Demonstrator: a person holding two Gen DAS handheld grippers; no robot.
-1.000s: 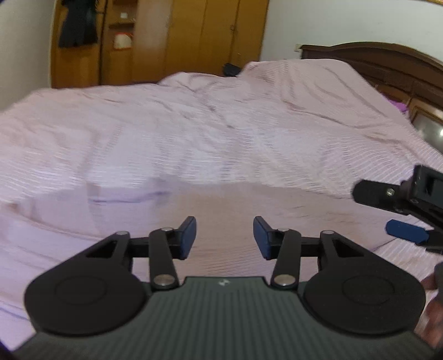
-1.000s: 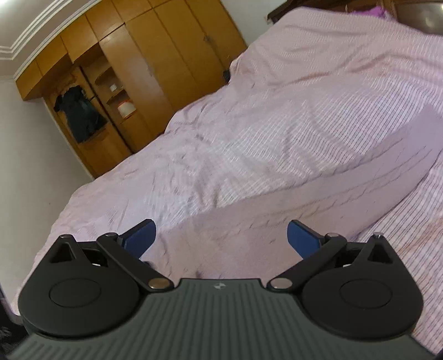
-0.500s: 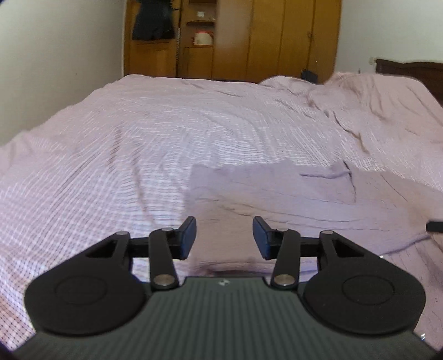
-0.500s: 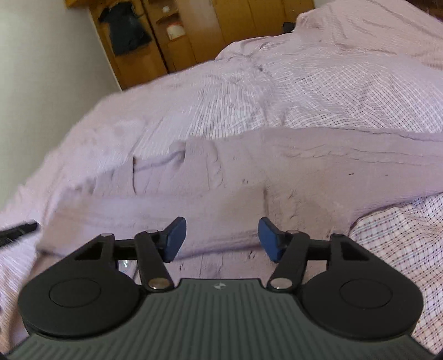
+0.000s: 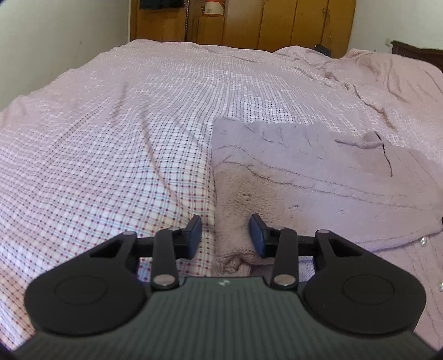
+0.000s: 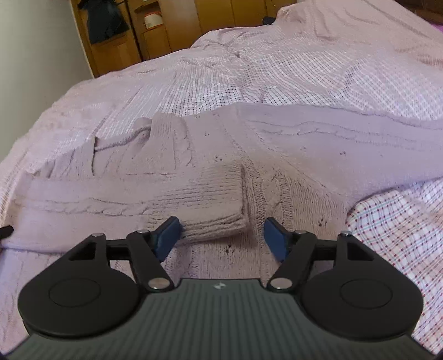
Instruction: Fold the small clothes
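Observation:
A mauve cable-knit cardigan (image 5: 318, 171) lies flat on the bed, also in the right wrist view (image 6: 277, 155). One sleeve is folded across its body, with the ribbed cuff (image 6: 213, 205) on top. My left gripper (image 5: 224, 235) is open, low over the cardigan's left edge fold, its jaws on either side of that fold. My right gripper (image 6: 221, 235) is open just above the cardigan, its left pad close to the cuff's near edge. Small pearl buttons (image 5: 422, 241) show at the far right.
The bed is covered by a pink checked sheet (image 5: 124, 144), rumpled toward the far right. Wooden wardrobes (image 5: 277, 22) stand beyond the bed, with dark clothing hanging (image 6: 106, 19) and a white wall (image 5: 55, 41) on the left.
Both grippers have come down and closer to the cardigan. The left one has shifted onto its left edge and opened slightly wider; the right one has opened wider near the folded sleeve's cuff.

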